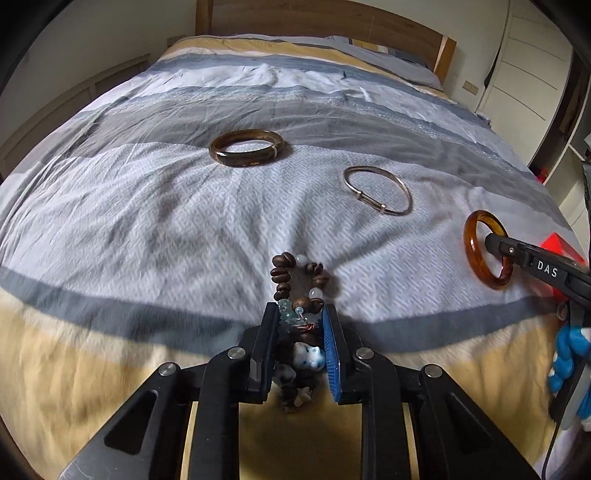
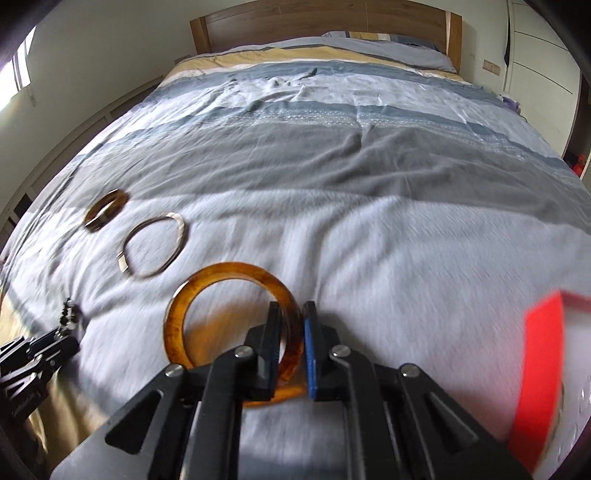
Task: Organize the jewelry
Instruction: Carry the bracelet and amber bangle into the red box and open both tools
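My left gripper point(image 1: 299, 314) is shut on a brown beaded bracelet point(image 1: 299, 277) with pale and blue beads, held just above the bedspread. My right gripper point(image 2: 291, 310) is shut on an amber bangle point(image 2: 207, 284), gripping its right side; the bangle also shows in the left wrist view point(image 1: 471, 251) at the far right. A dark brown bangle point(image 1: 246, 147) and a thin silver bangle point(image 1: 376, 190) lie flat on the bed beyond; both also show in the right wrist view, the dark brown bangle point(image 2: 105, 210) and the silver bangle point(image 2: 153, 245) at left.
A red box point(image 2: 543, 365) sits at the right, near my right gripper; its corner shows in the left wrist view point(image 1: 557, 245). The bed point(image 2: 369, 184) has a wrinkled grey, white and yellow striped cover, a wooden headboard point(image 2: 325, 22) and pillows behind.
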`<action>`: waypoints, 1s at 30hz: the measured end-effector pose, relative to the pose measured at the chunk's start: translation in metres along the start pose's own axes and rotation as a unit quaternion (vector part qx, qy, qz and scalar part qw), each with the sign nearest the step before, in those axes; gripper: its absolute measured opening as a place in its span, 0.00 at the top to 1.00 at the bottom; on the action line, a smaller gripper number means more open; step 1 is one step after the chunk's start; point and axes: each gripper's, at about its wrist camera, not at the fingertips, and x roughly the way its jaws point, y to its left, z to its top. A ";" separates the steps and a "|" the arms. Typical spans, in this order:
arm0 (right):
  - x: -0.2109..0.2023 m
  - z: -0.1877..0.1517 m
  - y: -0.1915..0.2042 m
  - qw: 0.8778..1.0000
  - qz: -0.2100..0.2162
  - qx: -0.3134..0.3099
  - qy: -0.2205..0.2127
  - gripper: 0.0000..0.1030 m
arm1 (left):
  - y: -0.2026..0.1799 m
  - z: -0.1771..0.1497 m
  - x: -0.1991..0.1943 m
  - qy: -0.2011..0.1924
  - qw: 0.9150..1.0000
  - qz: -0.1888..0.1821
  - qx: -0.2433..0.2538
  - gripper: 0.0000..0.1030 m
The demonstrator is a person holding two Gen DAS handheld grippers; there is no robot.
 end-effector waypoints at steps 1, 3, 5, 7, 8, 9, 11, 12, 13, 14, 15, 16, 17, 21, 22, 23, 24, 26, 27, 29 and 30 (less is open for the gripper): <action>-0.008 -0.003 0.000 1.000 0.000 0.000 -0.004 0.91 | -0.001 -0.004 -0.006 0.000 1.000 -0.001 -0.001 0.78; -0.030 -0.010 0.002 1.000 0.001 -0.002 -0.014 0.91 | -0.005 -0.014 -0.021 -0.004 1.000 -0.002 -0.003 0.78; -0.049 -0.014 0.002 1.000 0.001 -0.002 -0.024 0.91 | -0.007 -0.020 -0.035 -0.009 1.000 -0.004 -0.006 0.78; -0.071 -0.019 0.004 0.999 0.000 -0.003 -0.036 0.91 | -0.007 -0.024 -0.051 -0.017 1.000 -0.005 -0.007 0.78; -0.082 -0.020 0.004 0.999 0.000 -0.004 -0.042 0.91 | -0.007 -0.026 -0.060 -0.022 1.000 -0.007 -0.007 0.78; -0.093 -0.022 0.005 0.999 0.000 -0.003 -0.049 0.91 | -0.008 -0.028 -0.069 -0.027 1.000 -0.008 -0.008 0.78; -0.115 -0.026 0.005 0.998 0.000 -0.003 -0.062 0.91 | -0.009 -0.032 -0.086 -0.038 0.999 -0.008 -0.007 0.78; -0.129 -0.028 0.005 0.997 -0.001 -0.003 -0.071 0.91 | -0.011 -0.034 -0.094 -0.044 0.999 -0.009 -0.006 0.78; -0.139 -0.030 0.005 0.997 -0.002 -0.002 -0.077 0.91 | -0.012 -0.036 -0.105 -0.051 0.999 -0.009 -0.005 0.78; -0.151 -0.032 0.005 0.996 -0.003 -0.001 -0.085 0.91 | -0.014 -0.037 -0.112 -0.056 0.998 -0.009 -0.004 0.78; -0.161 -0.034 0.004 0.996 -0.004 0.000 -0.091 0.91 | -0.015 -0.039 -0.120 -0.062 0.998 -0.008 -0.003 0.78; -0.170 -0.036 0.003 0.995 -0.005 0.001 -0.097 0.91 | -0.017 -0.041 -0.129 -0.069 0.998 -0.008 0.000 0.78; -0.178 -0.038 0.002 0.995 -0.005 0.003 -0.103 0.91 | -0.018 -0.042 -0.136 -0.073 0.997 -0.009 0.002 0.78; -0.214 -0.049 -0.005 0.992 -0.010 0.010 -0.128 0.91 | -0.028 -0.050 -0.163 -0.093 0.995 -0.012 0.015 0.78; -0.223 -0.052 -0.008 0.991 -0.011 0.013 -0.134 0.91 | -0.032 -0.051 -0.169 -0.097 0.995 -0.013 0.018 0.78; -0.229 -0.055 -0.011 0.990 -0.013 0.016 -0.139 0.91 | -0.036 -0.053 -0.175 -0.102 0.994 -0.014 0.022 0.78; -0.239 -0.059 -0.015 0.989 -0.015 0.019 -0.145 0.91 | -0.040 -0.055 -0.180 -0.106 0.994 -0.015 0.025 0.78; -0.251 -0.064 -0.021 0.988 -0.018 0.023 -0.153 0.91 | -0.050 -0.057 -0.189 -0.114 0.993 -0.020 0.033 0.78; -0.259 -0.068 -0.026 0.987 -0.022 0.026 -0.158 0.91 | -0.057 -0.057 -0.194 -0.117 0.992 -0.022 0.039 0.78; -0.274 -0.075 -0.036 0.985 -0.027 0.034 -0.167 0.91 | -0.071 -0.057 -0.201 -0.122 0.991 -0.028 0.050 0.78; -0.283 -0.079 -0.044 0.984 -0.032 0.040 -0.172 0.91 | -0.080 -0.056 -0.204 -0.125 0.990 -0.033 0.057 0.78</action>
